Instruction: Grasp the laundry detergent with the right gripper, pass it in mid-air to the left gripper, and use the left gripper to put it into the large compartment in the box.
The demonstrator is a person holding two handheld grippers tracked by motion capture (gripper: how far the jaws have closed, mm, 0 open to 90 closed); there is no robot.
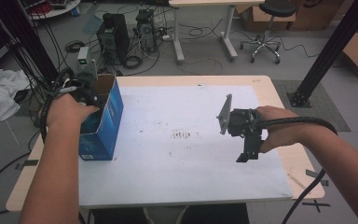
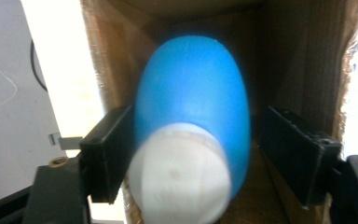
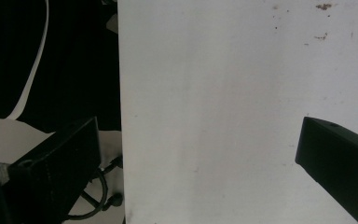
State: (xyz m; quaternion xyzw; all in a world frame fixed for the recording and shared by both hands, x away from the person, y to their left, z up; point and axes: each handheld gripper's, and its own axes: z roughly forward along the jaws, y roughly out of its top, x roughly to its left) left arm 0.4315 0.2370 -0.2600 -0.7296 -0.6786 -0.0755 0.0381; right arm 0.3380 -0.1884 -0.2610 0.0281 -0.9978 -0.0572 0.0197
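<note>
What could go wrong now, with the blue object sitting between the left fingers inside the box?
1. The blue object has a gap to one finger, so it may drop or roll unplaced.
2. The left gripper is inside the blue box; pulling out carelessly could tip the box, standing near the table edge.

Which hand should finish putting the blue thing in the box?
Left. Its gripper is already in the blue box, jaws around the blue object. The right gripper hangs over bare table.
</note>
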